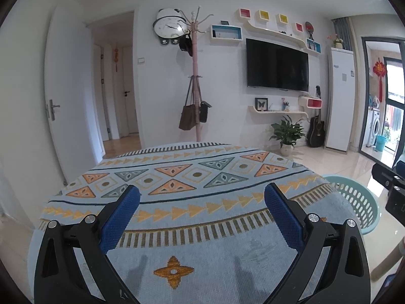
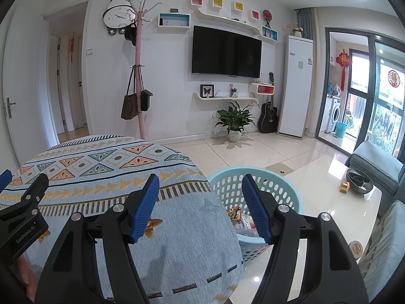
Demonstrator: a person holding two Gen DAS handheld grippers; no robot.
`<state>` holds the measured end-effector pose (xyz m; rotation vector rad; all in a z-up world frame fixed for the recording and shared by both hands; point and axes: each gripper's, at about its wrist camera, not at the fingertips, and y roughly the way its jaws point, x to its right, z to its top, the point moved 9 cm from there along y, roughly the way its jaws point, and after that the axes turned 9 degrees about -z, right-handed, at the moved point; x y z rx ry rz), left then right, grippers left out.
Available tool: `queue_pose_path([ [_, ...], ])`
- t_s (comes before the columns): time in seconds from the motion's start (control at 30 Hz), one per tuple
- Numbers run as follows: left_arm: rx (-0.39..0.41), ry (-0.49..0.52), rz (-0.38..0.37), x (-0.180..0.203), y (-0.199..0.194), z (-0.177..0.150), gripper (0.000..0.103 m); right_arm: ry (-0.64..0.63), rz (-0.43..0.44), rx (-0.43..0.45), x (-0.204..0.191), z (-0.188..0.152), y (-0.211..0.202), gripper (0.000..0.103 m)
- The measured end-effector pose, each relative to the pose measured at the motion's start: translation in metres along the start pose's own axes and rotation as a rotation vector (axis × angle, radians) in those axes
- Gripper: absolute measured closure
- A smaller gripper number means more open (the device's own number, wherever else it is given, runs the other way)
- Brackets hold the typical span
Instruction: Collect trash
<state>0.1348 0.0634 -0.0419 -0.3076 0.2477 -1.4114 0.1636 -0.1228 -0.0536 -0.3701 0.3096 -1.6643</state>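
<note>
The left tongs (image 1: pixel 202 197) stand wide apart with nothing between them, their blue pads (image 1: pixel 119 217) finely mesh-textured on matte black arms, above a woven cloth (image 1: pixel 192 240) of pale blue, coarse-ribbed and patterned with orange and grey triangles, diamonds and a four-petal motif. The right tongs (image 2: pixel 200 206) are also apart and empty, their blue pads (image 2: pixel 144 210) ridged, held over the cloth's rounded edge and the basket (image 2: pixel 293 192) just beside it. That basket is round, light turquoise plastic, its wall pierced with rows of oval holes. The trash (image 2: pixel 240 221), crinkled printed wrappers and packets, lies inside it. The basket stands on a glossy white worktop (image 2: pixel 329 202) that also carries a dark metal bowl (image 2: pixel 359 181).
</note>
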Motion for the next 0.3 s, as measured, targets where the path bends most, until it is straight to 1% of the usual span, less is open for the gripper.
queue_pose_path([
  [0.2, -0.027, -0.027, -0.023, -0.0035, 0.0033, -0.0028, 0.007, -0.003, -0.001, -0.001, -0.0002, -0.0007, 0.0002, 0.039],
  [0.3, -0.027, -0.025, -0.021, -0.0027, 0.0025, -0.0034, 0.007, -0.002, -0.001, 0.0, -0.0001, -0.0006, 0.0002, 0.039],
])
